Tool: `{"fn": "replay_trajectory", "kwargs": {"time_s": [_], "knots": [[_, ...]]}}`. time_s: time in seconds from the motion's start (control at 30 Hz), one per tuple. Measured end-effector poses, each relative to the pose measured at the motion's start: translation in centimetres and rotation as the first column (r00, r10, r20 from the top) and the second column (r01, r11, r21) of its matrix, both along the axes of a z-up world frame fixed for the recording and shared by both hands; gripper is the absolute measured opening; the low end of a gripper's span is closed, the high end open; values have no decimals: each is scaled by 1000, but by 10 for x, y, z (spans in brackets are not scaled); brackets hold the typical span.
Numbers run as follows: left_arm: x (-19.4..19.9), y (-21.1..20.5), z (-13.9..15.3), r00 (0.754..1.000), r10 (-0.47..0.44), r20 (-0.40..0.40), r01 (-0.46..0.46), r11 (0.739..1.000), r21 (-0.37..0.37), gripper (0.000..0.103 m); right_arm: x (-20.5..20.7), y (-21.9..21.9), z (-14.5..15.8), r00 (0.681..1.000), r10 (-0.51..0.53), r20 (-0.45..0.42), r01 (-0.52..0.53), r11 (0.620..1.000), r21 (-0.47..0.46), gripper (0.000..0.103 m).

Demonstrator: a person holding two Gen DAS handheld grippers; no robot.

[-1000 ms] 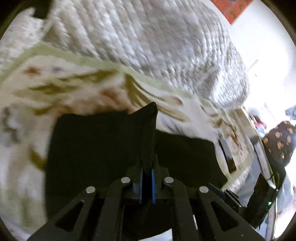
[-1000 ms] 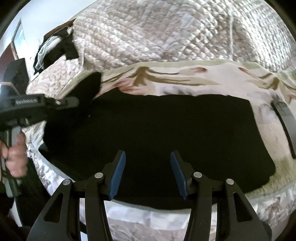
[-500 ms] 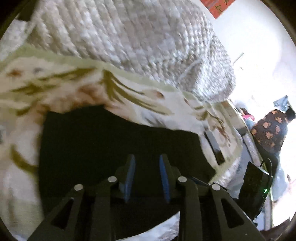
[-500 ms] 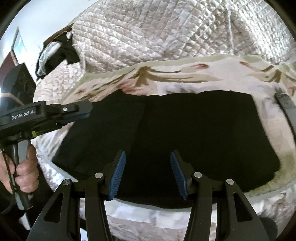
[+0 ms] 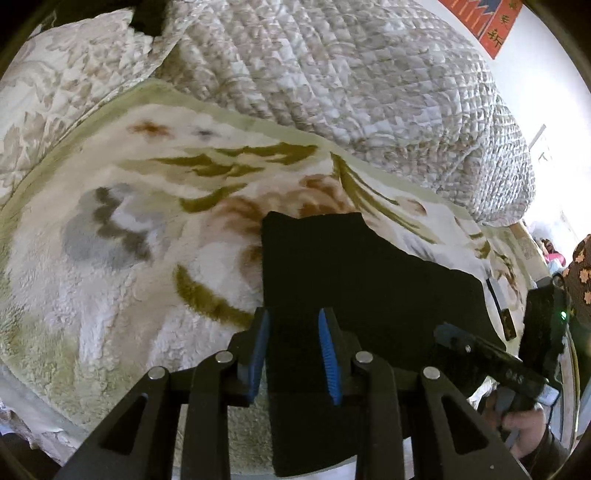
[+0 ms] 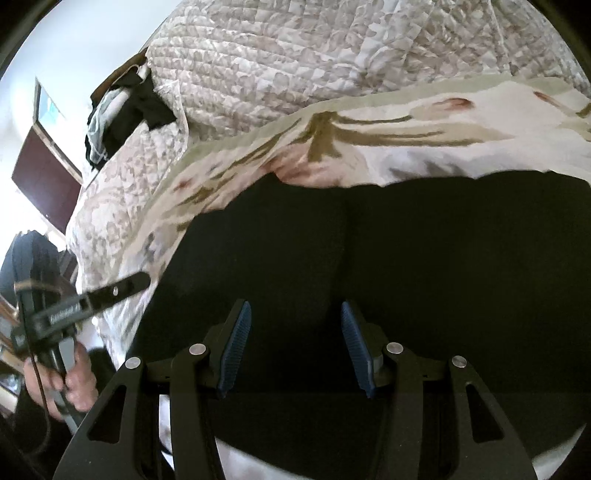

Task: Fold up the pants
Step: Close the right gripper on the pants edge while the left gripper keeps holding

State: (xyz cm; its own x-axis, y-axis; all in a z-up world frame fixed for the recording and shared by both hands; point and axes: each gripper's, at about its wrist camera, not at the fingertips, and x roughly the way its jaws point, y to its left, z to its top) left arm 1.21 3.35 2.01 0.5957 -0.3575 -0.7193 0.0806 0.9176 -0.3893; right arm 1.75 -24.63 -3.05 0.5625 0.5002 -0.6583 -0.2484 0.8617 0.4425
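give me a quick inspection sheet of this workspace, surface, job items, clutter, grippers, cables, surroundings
surface: floral fleece blanket spread on a bed, quilted bedspread bunched behind it
job's things: black pants lie flat on the blanket, partly folded; a fold line shows down the middle in the right wrist view
clutter: dark strap-like item on the blanket beyond the pants; dark and pale clothes heaped at the far corner of the bed
grippers: left gripper open over the pants' near edge, holding nothing; right gripper open above the pants, holding nothing
cables: thin cord hangs by the left handle
surroundings: white wall, red hanging, dark door
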Motion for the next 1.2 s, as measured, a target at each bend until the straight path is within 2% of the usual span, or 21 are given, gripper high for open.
{"fn": "replay_trajectory", "kwargs": {"time_s": [0.07, 0.13, 0.2, 0.33, 0.4, 0.47, 0.5, 0.57, 0.73, 0.83, 0.97, 1.03, 1.1, 1.2], "knots": [[2, 1, 0, 1000, -1, 6, 1, 1000, 2, 30, 10, 2, 0, 1000, -2, -4, 2, 1000, 11, 44], [4, 1, 1, 1000, -1, 9, 1, 1000, -2, 30, 18, 4, -2, 1000, -4, -29, 4, 1000, 8, 2], [5, 2, 2, 1000, -2, 9, 2, 1000, -4, 30, 20, 3, -1, 999, -2, -46, 4, 1000, 29, 2], [7, 0, 4, 1000, -16, 26, 16, 1000, 1, 30, 9, -11, 15, 999, -37, 19, 36, 997, 70, 2], [10, -3, 3, 999, -24, 24, 23, 1000, 4, 30, 13, -18, 5, 998, -66, -1, 66, 997, 28, 2], [14, -5, 0, 1000, -23, 8, 23, 1000, 3, 30, 18, -23, -10, 996, -70, -58, 73, 996, 53, 2], [15, -7, 0, 1000, -26, 5, 26, 1000, 1, 30, 18, -26, -11, 996, -68, -60, 72, 994, 79, 2], [16, -11, 3, 999, -38, 16, 38, 999, 6, 30, 16, -26, -7, 996, -70, -54, 74, 995, 72, 3], [26, -26, 14, 996, -77, 53, 77, 997, 11, 30, 6, -26, 7, 995, -99, -8, 99, 995, -2, 23], [36, -39, 17, 991, -113, 69, 113, 994, 11, 30, -1, -32, 12, 993, -113, 9, 113, 994, 6, 23], [47, -52, 6, 989, -141, 52, 140, 990, 32, 30, -4, -34, 6, 995, -101, -10, 102, 995, 9, 23], [50, -50, -7, 991, -132, 21, 131, 989, 67, 30, -5, -32, 0, 995, -94, -30, 95, 995, 17, 23], [51, -42, -20, 993, -117, -11, 118, 991, 67, 30, -7, -28, -2, 996, -81, -25, 81, 997, 13, 23], [40, -32, -18, 994, -109, 7, 108, 993, 55, 30, -8, -23, 0, 998, -61, -17, 61, 998, -7, 23]]}}
